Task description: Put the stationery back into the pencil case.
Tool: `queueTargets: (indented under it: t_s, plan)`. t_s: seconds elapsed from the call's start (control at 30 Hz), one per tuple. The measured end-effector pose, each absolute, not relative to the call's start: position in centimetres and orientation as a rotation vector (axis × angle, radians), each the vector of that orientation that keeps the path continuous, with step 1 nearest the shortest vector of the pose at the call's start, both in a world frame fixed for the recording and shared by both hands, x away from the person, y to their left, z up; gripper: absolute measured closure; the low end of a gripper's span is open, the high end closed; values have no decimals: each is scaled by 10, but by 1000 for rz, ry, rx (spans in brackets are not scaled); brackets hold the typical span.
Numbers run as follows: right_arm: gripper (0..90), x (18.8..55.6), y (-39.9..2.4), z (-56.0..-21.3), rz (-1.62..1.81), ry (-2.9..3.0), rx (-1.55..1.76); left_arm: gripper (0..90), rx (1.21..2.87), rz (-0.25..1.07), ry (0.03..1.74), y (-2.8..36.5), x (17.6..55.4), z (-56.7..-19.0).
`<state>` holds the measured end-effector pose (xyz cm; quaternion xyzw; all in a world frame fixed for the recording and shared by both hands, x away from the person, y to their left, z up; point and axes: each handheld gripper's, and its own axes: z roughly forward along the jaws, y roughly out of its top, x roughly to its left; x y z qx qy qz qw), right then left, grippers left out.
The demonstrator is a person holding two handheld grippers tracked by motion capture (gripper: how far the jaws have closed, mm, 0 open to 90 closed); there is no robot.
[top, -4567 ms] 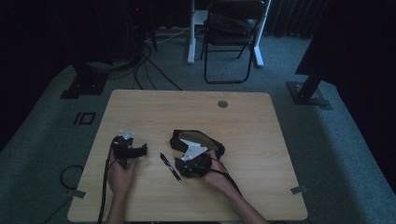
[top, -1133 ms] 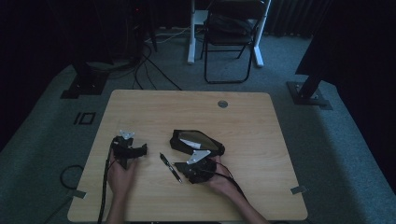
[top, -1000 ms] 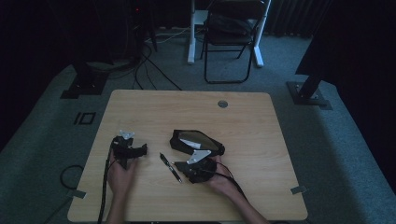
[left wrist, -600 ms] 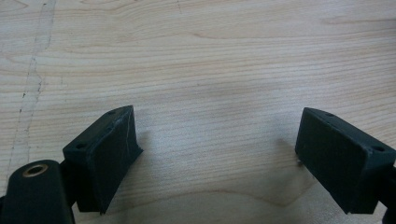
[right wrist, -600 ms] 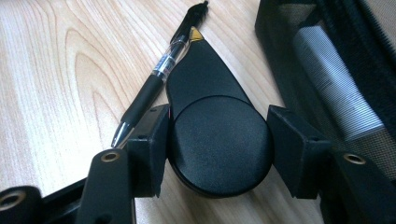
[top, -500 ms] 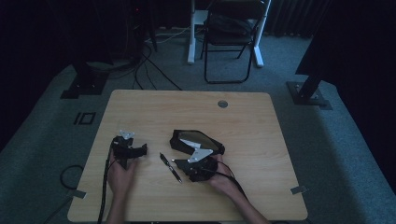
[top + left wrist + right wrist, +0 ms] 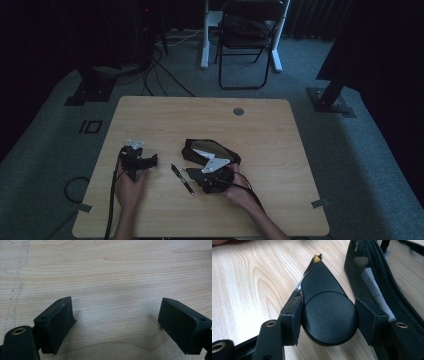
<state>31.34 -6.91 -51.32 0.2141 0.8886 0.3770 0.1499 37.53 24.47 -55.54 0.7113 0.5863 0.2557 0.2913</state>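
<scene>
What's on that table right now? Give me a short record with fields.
surface: light wooden table
left gripper: jaws open, nothing between them, over bare wood
right gripper: jaws shut on a black teardrop-shaped case
beside it: open black zip pouch
between the hands: black pen, lying loose
behind the table: black folding chair

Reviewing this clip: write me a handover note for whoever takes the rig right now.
Left gripper: open, nothing between the jaws, low over bare table.
Right gripper: closed on the round end of a black teardrop piece, beside the pouch.
Pen: flat on the table between the grippers, untouched.
Done: pouch lies open, teardrop piece gripped.
Left: probably place the piece, then deal with the pen; the goal is unclear from here.
</scene>
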Motion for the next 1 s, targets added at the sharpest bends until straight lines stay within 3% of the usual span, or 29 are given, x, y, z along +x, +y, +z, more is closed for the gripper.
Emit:
queueTargets:
  t_s: [1.0]
  plan:
    - [417,310,-73,-495,1118,2509,597,131,1896,681,1563,245,375,-555]
